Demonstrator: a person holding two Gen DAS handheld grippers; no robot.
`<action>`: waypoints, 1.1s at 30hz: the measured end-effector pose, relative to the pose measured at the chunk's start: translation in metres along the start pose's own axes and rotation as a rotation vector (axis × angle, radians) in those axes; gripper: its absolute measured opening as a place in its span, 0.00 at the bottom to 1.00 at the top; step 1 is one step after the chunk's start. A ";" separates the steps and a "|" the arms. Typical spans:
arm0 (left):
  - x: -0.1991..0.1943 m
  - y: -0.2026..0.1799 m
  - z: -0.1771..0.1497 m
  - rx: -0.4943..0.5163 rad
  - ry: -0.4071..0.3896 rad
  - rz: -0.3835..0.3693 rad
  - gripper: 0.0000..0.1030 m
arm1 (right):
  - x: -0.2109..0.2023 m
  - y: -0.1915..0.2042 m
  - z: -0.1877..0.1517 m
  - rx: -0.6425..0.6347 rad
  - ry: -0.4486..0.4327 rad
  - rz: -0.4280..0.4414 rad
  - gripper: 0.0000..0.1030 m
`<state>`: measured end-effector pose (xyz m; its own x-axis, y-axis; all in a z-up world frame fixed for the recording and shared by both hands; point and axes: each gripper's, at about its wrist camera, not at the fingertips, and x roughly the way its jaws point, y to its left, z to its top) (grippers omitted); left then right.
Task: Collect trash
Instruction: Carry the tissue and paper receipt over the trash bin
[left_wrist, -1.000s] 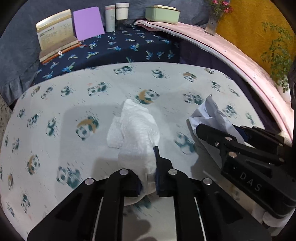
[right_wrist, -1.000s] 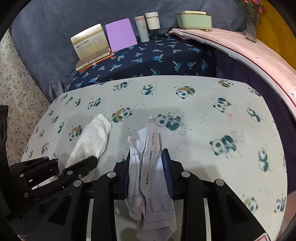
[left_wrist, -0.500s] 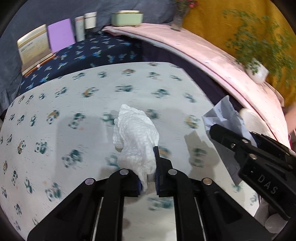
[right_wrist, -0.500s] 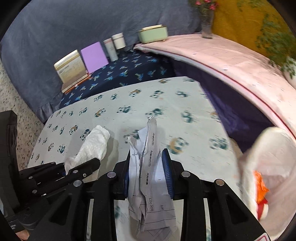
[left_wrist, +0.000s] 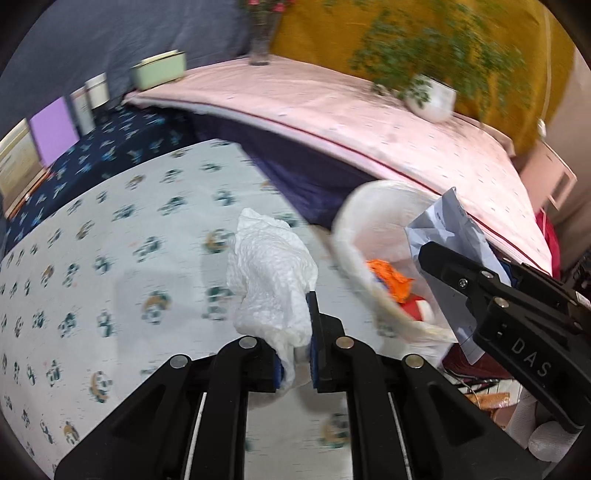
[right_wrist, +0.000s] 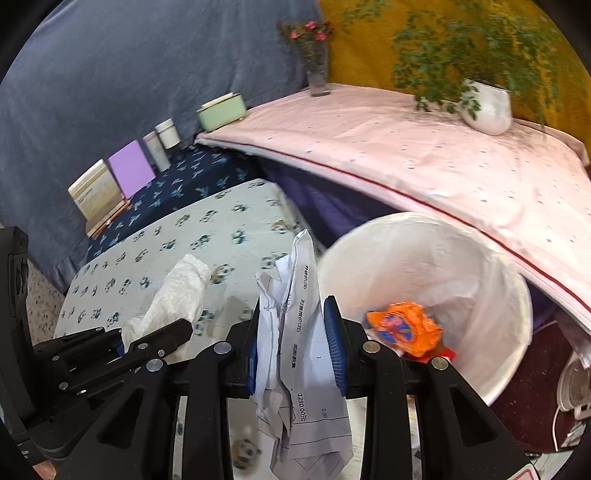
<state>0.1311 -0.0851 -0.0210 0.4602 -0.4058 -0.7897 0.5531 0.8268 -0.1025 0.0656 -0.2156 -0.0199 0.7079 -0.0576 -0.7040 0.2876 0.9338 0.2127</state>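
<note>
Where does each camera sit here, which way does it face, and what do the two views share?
Left wrist: on the left gripper, angled down over the panda-print cover; its jaws pinch a white tissue, and the right gripper shows at the right edge.
Right wrist: on the right gripper, angled down toward the bin; its jaws clamp crumpled paper, with the left gripper at lower left.
Shared: both pieces of trash, the bin, the orange wrapper and the potted plant.

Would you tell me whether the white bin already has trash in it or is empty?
Not empty: the white bin holds an orange wrapper and something red beneath it, lying at the bottom of its liner.
</note>
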 end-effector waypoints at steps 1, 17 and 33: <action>0.001 -0.009 0.001 0.016 0.000 -0.006 0.10 | -0.004 -0.007 0.000 0.009 -0.005 -0.006 0.28; 0.023 -0.091 0.025 0.144 0.021 -0.073 0.10 | -0.033 -0.086 -0.006 0.116 -0.056 -0.079 0.28; 0.050 -0.112 0.061 0.160 -0.030 -0.090 0.57 | -0.014 -0.124 0.009 0.167 -0.047 -0.119 0.29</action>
<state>0.1344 -0.2213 -0.0120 0.4228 -0.4891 -0.7629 0.6957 0.7147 -0.0726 0.0262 -0.3339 -0.0306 0.6904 -0.1844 -0.6995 0.4715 0.8481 0.2418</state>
